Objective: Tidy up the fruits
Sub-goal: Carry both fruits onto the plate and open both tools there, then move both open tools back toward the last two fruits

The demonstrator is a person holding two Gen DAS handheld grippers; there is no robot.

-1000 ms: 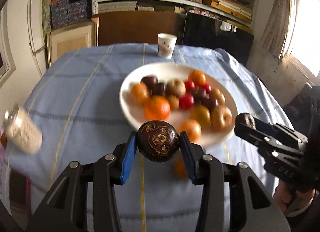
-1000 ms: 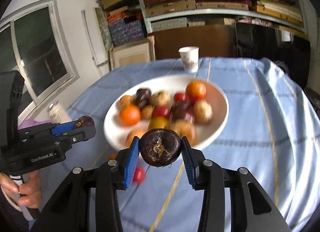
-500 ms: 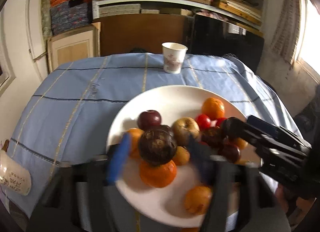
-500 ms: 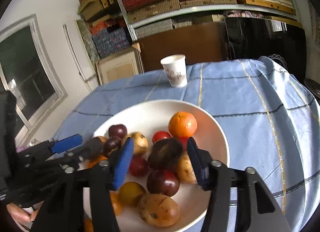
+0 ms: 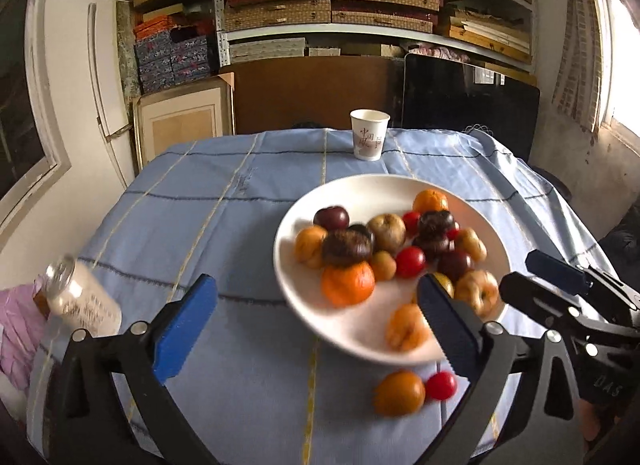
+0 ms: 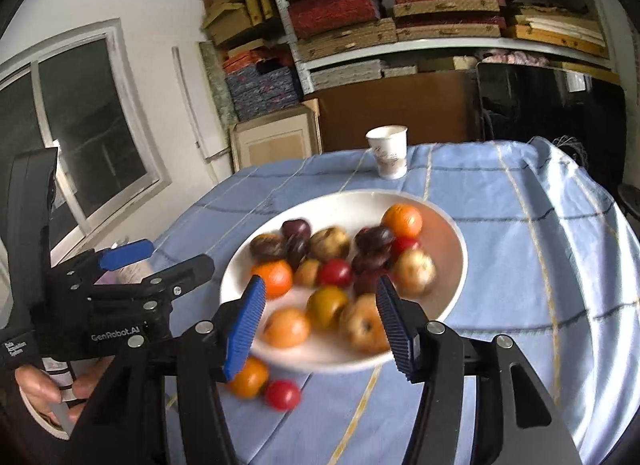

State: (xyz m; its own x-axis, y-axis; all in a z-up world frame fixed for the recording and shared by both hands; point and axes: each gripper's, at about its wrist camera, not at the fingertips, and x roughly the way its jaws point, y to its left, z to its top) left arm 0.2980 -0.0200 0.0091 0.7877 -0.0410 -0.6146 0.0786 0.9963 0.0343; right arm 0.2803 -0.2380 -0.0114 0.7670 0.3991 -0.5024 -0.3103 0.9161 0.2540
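A white plate (image 5: pixel 400 189) (image 6: pixel 452 225) on the blue tablecloth holds several fruits: oranges, red tomatoes, brown and dark ones. A dark round fruit (image 5: pixel 346 247) rests on an orange (image 5: pixel 347 285) in the plate, and another dark fruit (image 6: pixel 374 239) lies near the plate's middle. My left gripper (image 5: pixel 316 325) (image 6: pixel 164 261) hovers at the plate's near left edge, its jaws opening wide with nothing between them. My right gripper (image 6: pixel 320 325) (image 5: pixel 520 271) stands open over the near rim, holding nothing. An orange fruit (image 5: pixel 400 393) (image 6: pixel 248 377) and a small red one (image 5: pixel 440 385) (image 6: pixel 283 393) lie on the cloth in front of the plate.
A paper cup (image 5: pixel 370 139) (image 6: pixel 388 151) stands at the table's far side. A white bottle (image 5: pixel 82 301) sits near the left edge. A hand (image 6: pixel 40 389) grips the left gripper's handle. Shelves with boxes and a dark screen stand behind the table.
Both grippers moved in over the plate, let go of their dark fruits there, then drew back with jaws open. The two fruits now lie among the others.
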